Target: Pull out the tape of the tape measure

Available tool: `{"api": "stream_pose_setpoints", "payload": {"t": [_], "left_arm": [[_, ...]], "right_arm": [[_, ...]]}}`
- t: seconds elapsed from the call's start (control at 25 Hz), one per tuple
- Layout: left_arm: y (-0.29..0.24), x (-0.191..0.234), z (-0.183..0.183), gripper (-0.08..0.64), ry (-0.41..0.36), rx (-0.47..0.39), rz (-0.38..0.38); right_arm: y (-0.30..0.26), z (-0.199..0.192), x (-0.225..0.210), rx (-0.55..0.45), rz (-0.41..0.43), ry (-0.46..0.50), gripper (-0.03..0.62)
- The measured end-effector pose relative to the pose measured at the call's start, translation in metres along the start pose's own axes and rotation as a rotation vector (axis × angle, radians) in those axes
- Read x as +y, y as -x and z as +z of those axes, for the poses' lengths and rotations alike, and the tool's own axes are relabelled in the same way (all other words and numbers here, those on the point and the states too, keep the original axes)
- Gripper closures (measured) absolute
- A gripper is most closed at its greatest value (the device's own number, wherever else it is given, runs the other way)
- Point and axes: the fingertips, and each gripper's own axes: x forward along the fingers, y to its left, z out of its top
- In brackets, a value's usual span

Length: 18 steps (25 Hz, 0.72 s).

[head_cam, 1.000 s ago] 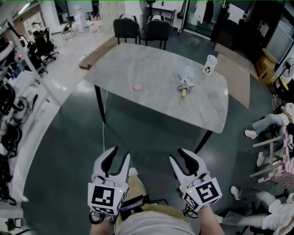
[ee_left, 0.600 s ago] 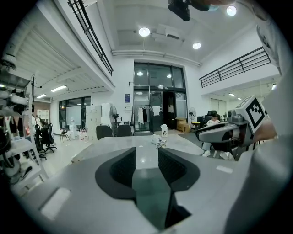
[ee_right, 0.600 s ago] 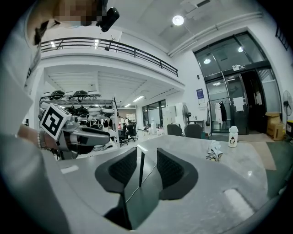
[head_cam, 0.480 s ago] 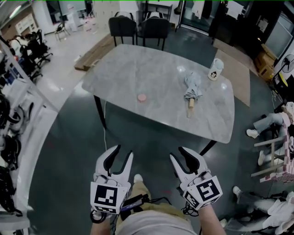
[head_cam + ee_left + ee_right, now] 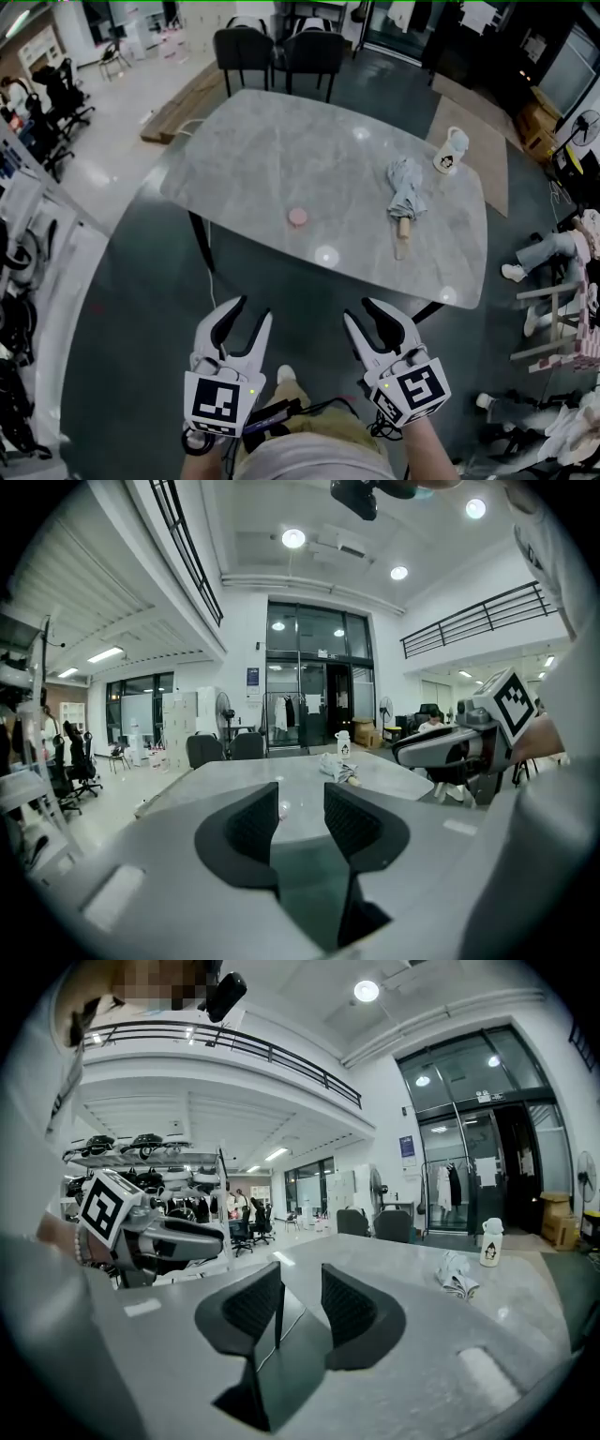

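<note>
Step in hand: getting within reach; by my reading the pull itself has not begun, since both tools hang over the floor, short of the near edge of the table (image 5: pixel 281 141)
Left tool (image 5: pixel 249 311): released, jaws parted, nothing between them
Right tool (image 5: pixel 364 314): released too and empty; only the table edge shows through its gap
Task's thing: a small pink round disc (image 5: pixel 298 217), most likely the tape measure, lies flat on the table not far from the near edge; it is at about 1 o'clock from the left tool and 11 o'clock from the right, well apart from both; its tape tab is too small to make out
Neighbours: a folded umbrella (image 5: pixel 405 190) at 3 o'clock of the disc, well apart from it; a white mug (image 5: pixel 451 150) at 1 o'clock of the umbrella; neither crowds the work
Doing it well: come in square to the disc; find which side the tab faces before committing; clench one tool across the case to pin it, then nip the tab with the other
Pull: draw straight and level, away from the case
Risk: a light round case may skid or spin if it is gripped off-centre
</note>
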Motion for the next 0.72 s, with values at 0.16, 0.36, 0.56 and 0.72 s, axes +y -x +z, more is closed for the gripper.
{"api": "stream_pose_setpoints", "payload": {"t": [0.16,0.36,0.56,0.72], "left_arm": [[-0.009,0.012,-0.004,0.408,0.005,0.008,-0.017],[-0.014,0.025,-0.016,0.408,0.018,0.022,-0.02],[-0.022,0.033,-0.021,0.408,0.022,0.022,-0.01],[-0.031,0.041,-0.02,0.407,0.014,0.012,0.004]], "right_arm": [[-0.017,-0.002,-0.002,0.023,-0.007,0.013,0.46],[-0.035,-0.007,0.003,0.052,-0.004,0.028,0.46],[-0.051,-0.011,-0.001,0.072,0.002,0.043,0.46],[-0.065,-0.013,-0.008,0.08,0.014,0.055,0.46]]}}
